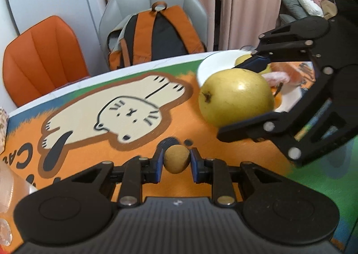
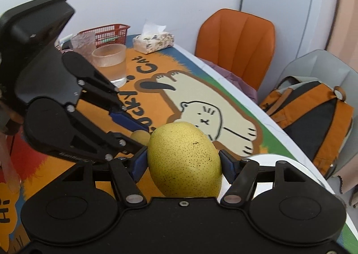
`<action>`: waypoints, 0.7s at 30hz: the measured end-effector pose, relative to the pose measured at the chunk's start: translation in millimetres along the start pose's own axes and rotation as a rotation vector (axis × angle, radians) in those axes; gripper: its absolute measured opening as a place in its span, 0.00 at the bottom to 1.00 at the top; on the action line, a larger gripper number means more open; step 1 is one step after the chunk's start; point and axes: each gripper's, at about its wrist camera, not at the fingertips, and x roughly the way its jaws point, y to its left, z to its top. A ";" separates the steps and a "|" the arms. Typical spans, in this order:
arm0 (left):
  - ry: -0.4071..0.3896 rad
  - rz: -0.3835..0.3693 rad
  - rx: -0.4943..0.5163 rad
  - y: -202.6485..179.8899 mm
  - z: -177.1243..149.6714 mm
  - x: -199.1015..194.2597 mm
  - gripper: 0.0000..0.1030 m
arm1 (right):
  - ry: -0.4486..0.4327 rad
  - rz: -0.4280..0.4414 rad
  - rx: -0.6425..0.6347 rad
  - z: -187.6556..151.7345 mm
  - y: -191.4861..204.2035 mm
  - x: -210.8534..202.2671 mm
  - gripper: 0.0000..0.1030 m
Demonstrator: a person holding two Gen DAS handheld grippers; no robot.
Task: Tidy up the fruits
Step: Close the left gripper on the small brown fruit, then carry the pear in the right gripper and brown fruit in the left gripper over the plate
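My left gripper (image 1: pixel 176 160) is shut on a small round brown fruit (image 1: pixel 176 158) above the cat-print tablecloth (image 1: pixel 125 106). My right gripper (image 2: pixel 183 161) is shut on a large yellow-green pear (image 2: pixel 184 160). In the left wrist view the pear (image 1: pixel 235 96) hangs in the right gripper (image 1: pixel 241 95) just in front of a white plate (image 1: pixel 212 63). The plate holds another yellow fruit (image 1: pixel 242 59) and pinkish-orange items, partly hidden by the gripper. In the right wrist view the left gripper (image 2: pixel 138 130) holds the small fruit (image 2: pixel 139 136) left of the pear.
A glass of water (image 2: pixel 110 64), a second glass (image 2: pixel 84 43), a red basket (image 2: pixel 107 32) and a tissue box (image 2: pixel 153 41) stand at the table's far end. An orange chair (image 1: pixel 42 59) and a grey chair with an orange backpack (image 1: pixel 154 34) stand beside the table edge.
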 end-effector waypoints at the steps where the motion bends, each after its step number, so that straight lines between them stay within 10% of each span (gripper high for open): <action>1: -0.002 -0.004 0.002 -3.6 2.8 -0.8 0.23 | -0.002 -0.003 0.007 -0.6 -3.5 -2.5 0.63; 21: -0.016 -0.105 0.060 -78.9 45.4 22.0 0.23 | 0.009 -0.046 0.056 -16.8 -66.5 -20.3 0.63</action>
